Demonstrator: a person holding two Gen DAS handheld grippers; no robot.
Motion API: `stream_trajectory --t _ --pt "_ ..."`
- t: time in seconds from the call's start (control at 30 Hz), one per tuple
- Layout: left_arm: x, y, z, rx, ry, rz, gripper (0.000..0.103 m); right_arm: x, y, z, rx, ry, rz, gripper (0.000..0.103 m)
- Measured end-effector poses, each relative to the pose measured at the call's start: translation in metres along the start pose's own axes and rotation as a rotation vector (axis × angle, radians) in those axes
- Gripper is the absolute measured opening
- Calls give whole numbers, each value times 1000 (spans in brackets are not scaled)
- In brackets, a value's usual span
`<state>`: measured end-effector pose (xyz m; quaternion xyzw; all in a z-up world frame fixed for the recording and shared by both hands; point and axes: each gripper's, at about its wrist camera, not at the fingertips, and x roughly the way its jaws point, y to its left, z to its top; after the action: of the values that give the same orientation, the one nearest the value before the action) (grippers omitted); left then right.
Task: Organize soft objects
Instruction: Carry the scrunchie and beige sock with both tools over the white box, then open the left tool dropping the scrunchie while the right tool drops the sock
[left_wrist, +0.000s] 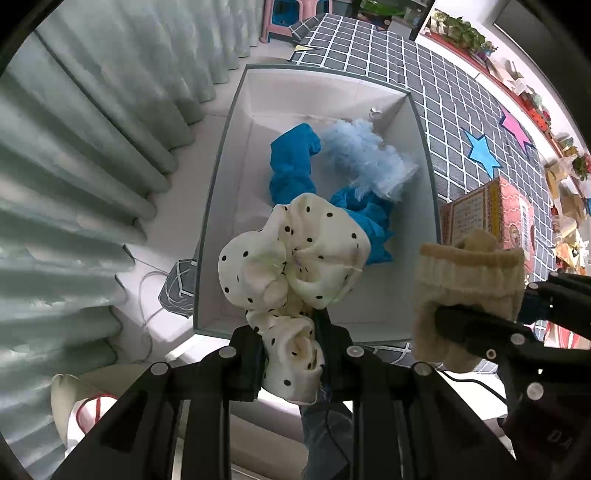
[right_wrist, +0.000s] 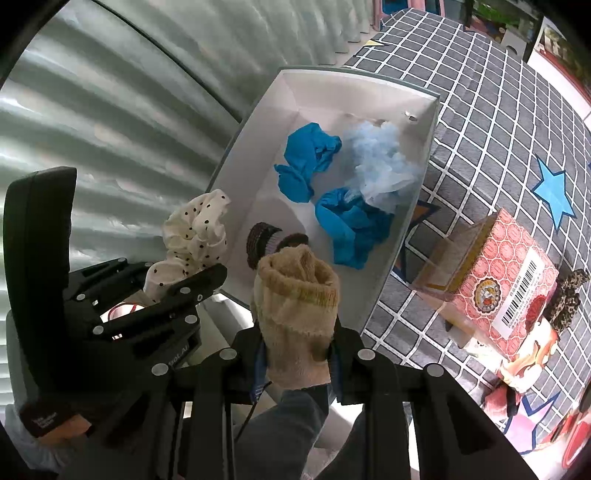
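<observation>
My left gripper (left_wrist: 291, 354) is shut on a cream scrunchie with black dots (left_wrist: 295, 269), held above the near end of a white box (left_wrist: 229, 177). My right gripper (right_wrist: 297, 354) is shut on a beige knit sock (right_wrist: 295, 295), held beside it over the box's near edge (right_wrist: 236, 155). The sock (left_wrist: 469, 280) and right gripper (left_wrist: 480, 332) show at the right of the left wrist view; the scrunchie (right_wrist: 195, 229) and left gripper (right_wrist: 181, 284) show at the left of the right wrist view. Inside the box lie blue cloths (left_wrist: 295, 158) (right_wrist: 306, 158), a pale blue fluffy piece (left_wrist: 365, 155) (right_wrist: 380, 162) and a dark knit item (right_wrist: 262, 240).
The box stands on a grey grid-pattern mat (left_wrist: 461, 110) (right_wrist: 498, 122) with blue star marks (left_wrist: 480, 151). A red patterned carton (left_wrist: 495, 218) (right_wrist: 506, 280) stands to the right of the box, with a leopard-print item (right_wrist: 569, 295) beyond it. Grey-green curtains (left_wrist: 74, 166) hang to the left.
</observation>
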<state>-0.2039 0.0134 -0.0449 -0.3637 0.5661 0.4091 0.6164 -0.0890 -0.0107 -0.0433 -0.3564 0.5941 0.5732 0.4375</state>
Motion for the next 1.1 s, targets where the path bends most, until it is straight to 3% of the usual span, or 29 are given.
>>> stream_trajectory --t 0.57,0.67,0.8,0.87,0.9,1.03,1.1 --pt "12 2 7 1 17 13 26 11 3 17 -12 24 21 29" --pt "13 2 9 7 16 12 37 14 2 19 -10 31 23 29" --pt "13 4 11 2 9 23 68 15 -1 21 6 34 36 30" --pt "12 6 11 -10 7 26 81 14 -2 21 6 30 42 57" --pt "11 6 11 -13 3 26 82 13 -2 22 5 25 43 63" --pt "8 7 13 -17 -12 16 88 8 -3 24 4 7 47 66" --pt "7 6 13 -21 -19 13 96 6 -4 25 8 3 46 76"
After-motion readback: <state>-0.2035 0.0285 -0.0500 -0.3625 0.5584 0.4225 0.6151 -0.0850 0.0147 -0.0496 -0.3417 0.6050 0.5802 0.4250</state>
